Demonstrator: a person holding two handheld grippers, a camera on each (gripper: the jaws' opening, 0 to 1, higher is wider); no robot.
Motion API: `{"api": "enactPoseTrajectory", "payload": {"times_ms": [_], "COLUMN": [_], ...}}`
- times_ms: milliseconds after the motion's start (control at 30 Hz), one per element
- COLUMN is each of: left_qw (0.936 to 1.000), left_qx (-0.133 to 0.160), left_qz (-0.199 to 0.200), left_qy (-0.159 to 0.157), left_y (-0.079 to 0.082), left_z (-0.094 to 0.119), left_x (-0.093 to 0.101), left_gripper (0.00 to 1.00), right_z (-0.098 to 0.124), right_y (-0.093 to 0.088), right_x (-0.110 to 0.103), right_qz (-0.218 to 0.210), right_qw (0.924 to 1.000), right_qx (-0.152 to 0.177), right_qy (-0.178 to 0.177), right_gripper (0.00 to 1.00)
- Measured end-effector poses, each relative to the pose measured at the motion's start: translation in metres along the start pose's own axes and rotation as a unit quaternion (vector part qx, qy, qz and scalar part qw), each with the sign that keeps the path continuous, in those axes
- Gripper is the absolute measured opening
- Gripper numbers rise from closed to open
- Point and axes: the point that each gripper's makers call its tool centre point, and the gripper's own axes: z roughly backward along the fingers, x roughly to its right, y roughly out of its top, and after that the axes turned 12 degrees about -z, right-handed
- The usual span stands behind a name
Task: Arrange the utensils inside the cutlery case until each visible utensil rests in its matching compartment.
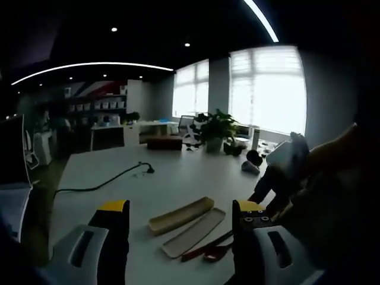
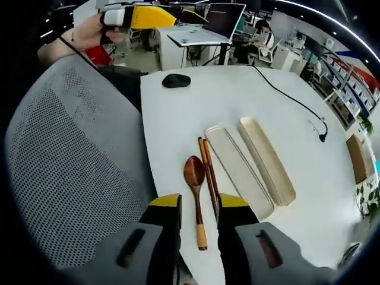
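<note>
White office table [image 2: 237,95], smooth and matte, carries the cutlery case in two shallow beige halves: tray [image 2: 266,159] and flat lid [image 2: 238,171], side by side near the table's near edge. Wooden spoon [image 2: 195,193], glossy brown with an oval bowl, and paired slim chopsticks [image 2: 208,172] lie just beside the lid, outside any compartment. Right gripper [image 2: 198,221] has its jaws parted around the spoon handle, not clamped; left gripper [image 1: 181,222] hovers with jaws wide apart, empty. Risk: the rounded, polished handle may slip or roll toward the edge; the light tray may skid when nudged.
</note>
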Motion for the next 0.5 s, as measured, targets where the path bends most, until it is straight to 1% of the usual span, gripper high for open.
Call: {"api": "enactPoseTrajectory", "payload": {"times_ms": [67,100,133,167,200,267,400,500], "left_qw": [1.0,1.0,1.0,1.0,1.0,1.0,1.0,0.9999], "left_qx": [-0.001,-0.001,-0.001,0.0,0.002,0.004,0.005,0.009], "left_qz": [0.002,0.003,0.003,0.004,0.003,-0.001,0.0,0.004], "left_qy": [0.001,0.002,0.003,0.004,0.006,0.008,0.008,0.004], "left_y": [-0.001,-0.001,0.0,0.001,0.002,0.003,0.005,0.007], "left_z": [0.001,0.001,0.001,0.001,0.001,0.001,0.0,0.0], "left_x": [-0.002,-0.003,-0.003,-0.004,-0.006,-0.008,-0.01,-0.008], "left_gripper": [0.72,0.72,0.72,0.72,0.72,0.72,0.73,0.72], "right_z": [-0.007,-0.011,-0.018,-0.023,-0.029,-0.038,-0.044,-0.047], "right_y": [-0.001,-0.001,-0.001,-0.003,-0.008,-0.011,-0.014,-0.015], "right_x": [0.001,0.002,0.003,0.004,0.005,0.008,0.01,0.014], "right_qz": [0.001,0.004,0.015,0.016,0.022,0.024,0.025,0.027], "right_qw": [0.9999,0.9999,0.9997,0.9997,0.9993,0.9992,0.9986,0.9981], "right_qx": [-0.007,-0.006,0.001,-0.003,-0.019,-0.025,-0.037,-0.046], "right_qy": [0.01,0.013,0.018,0.019,0.022,0.02,0.03,0.029], "right_gripper": [0.21,0.21,0.2,0.18,0.17,0.17,0.17,0.17]}}
